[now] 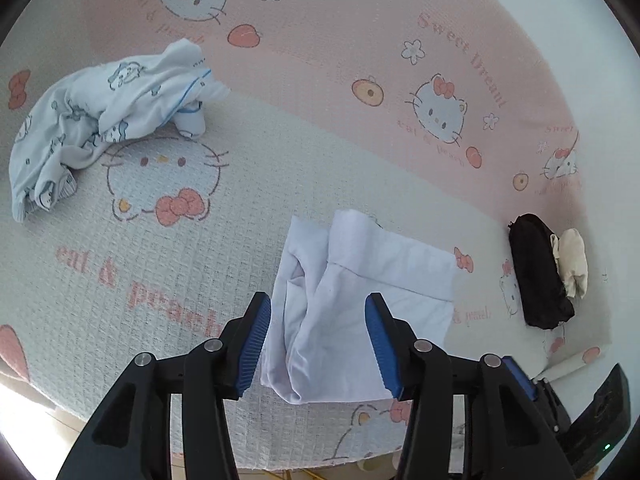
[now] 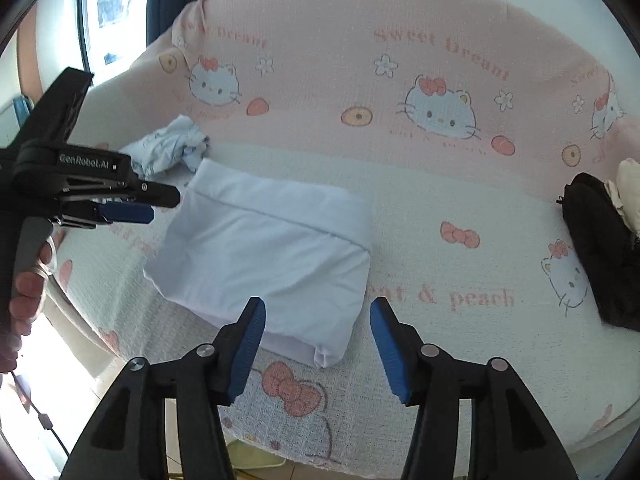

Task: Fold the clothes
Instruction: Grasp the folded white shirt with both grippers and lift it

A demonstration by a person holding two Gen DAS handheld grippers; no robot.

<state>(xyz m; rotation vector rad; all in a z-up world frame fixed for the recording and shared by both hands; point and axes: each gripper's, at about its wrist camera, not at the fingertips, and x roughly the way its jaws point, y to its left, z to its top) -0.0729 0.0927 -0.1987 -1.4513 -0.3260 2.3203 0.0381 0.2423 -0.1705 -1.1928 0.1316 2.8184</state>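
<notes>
Progress: white garment (image 2: 268,256) folded mid-frame, your left gripper (image 1: 318,344) and right gripper (image 2: 318,344) hover, fingers apart, empty; blue-print garment (image 1: 100,120) upper left awaits.

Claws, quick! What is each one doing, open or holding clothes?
Left claw: open, holding nothing, above the white garment.
Right claw: open, holding nothing.
</notes>
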